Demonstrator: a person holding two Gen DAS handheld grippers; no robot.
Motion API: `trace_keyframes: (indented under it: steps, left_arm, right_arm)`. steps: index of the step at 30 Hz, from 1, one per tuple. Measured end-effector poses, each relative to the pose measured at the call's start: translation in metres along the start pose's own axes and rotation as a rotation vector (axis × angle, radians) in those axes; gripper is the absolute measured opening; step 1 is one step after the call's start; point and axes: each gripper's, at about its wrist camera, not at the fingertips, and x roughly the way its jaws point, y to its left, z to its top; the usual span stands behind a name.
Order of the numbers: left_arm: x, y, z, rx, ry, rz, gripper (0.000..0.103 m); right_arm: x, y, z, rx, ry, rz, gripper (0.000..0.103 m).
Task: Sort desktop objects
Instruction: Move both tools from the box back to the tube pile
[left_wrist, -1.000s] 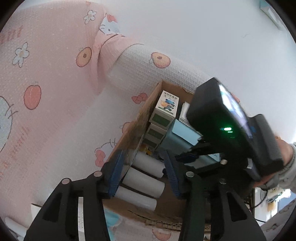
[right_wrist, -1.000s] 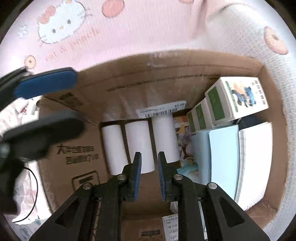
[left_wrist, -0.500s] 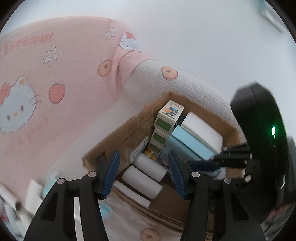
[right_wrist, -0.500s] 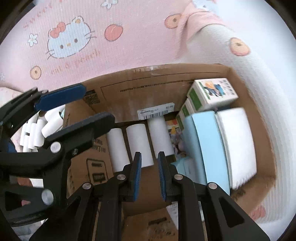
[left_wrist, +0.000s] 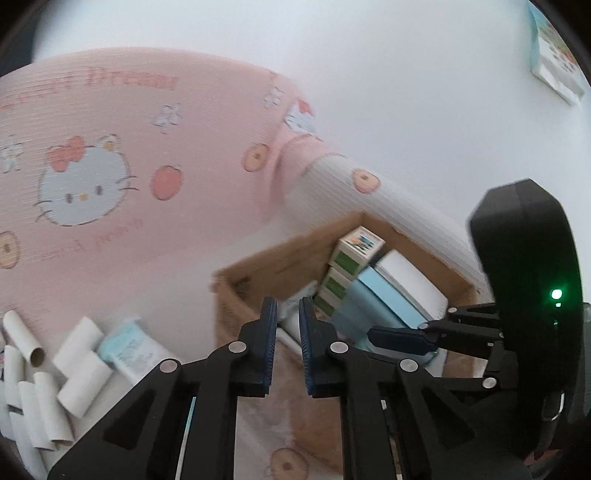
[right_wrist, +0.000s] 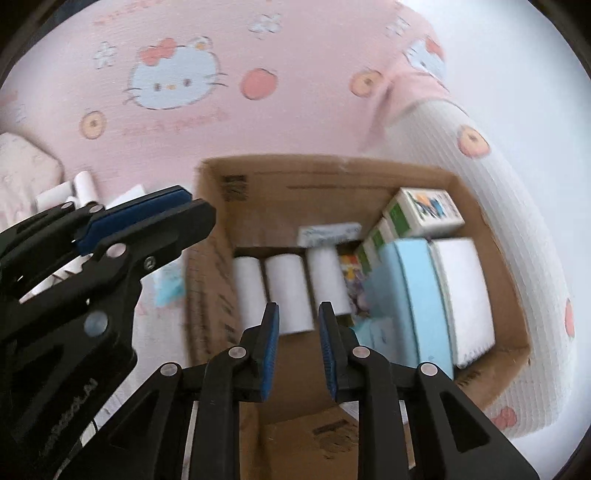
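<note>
A cardboard box (right_wrist: 258, 184) (left_wrist: 266, 266) holds three white paper rolls (right_wrist: 288, 291), several green-and-white small boxes (right_wrist: 424, 214) (left_wrist: 351, 258), a light blue book (right_wrist: 417, 295) and a white notebook (right_wrist: 465, 295). My right gripper (right_wrist: 295, 314) hangs above the box's near side, its jaws nearly shut with a narrow gap, holding nothing. My left gripper (left_wrist: 288, 314) is above the box's left edge, nearly shut and empty; it also shows in the right wrist view (right_wrist: 147, 218). Several loose white rolls (left_wrist: 77, 365) and a light blue packet (left_wrist: 129, 350) lie on the pink cloth left of the box.
A pink Hello Kitty cloth (left_wrist: 110, 166) covers the surface, with a white waffle-textured edge (right_wrist: 517, 221) behind the box. A white wall (left_wrist: 369, 74) stands behind. The right gripper's black body with a green light (left_wrist: 535, 295) fills the right of the left wrist view.
Both grippers have pulled back and up from the box. My left gripper has swung left and its jaws have closed from wide open to nearly shut. The loose rolls have come into view.
</note>
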Motion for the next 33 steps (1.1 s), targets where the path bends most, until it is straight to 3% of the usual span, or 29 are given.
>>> trace_keyframes:
  steps: [9, 19, 21, 24, 30, 33]
  left_arm:
    - [-0.037, 0.065, -0.017, -0.11, -0.067, 0.104, 0.013]
    - [-0.05, 0.125, -0.076, -0.138, 0.031, 0.307, 0.013]
    - [-0.049, 0.134, -0.086, -0.131, 0.059, 0.36, 0.014]
    - [-0.047, 0.149, -0.1, -0.154, 0.097, 0.409, 0.015]
    - [-0.042, 0.193, -0.121, -0.381, 0.169, 0.359, 0.022]
    - [-0.042, 0.201, -0.124, -0.401, 0.171, 0.375, 0.025]
  right_arm:
    - [-0.029, 0.037, 0.009, -0.152, -0.187, 0.006, 0.019]
    - [-0.04, 0.106, -0.002, -0.447, -0.327, 0.081, 0.019]
    - [-0.034, 0.124, -0.006, -0.496, -0.351, 0.137, 0.026]
    - [-0.016, 0.145, -0.011, -0.501, -0.359, 0.179, 0.056]
    - [0.021, 0.165, -0.012, -0.422, -0.359, 0.257, 0.058]
    - [0.035, 0.166, -0.012, -0.356, -0.412, 0.278, 0.062]
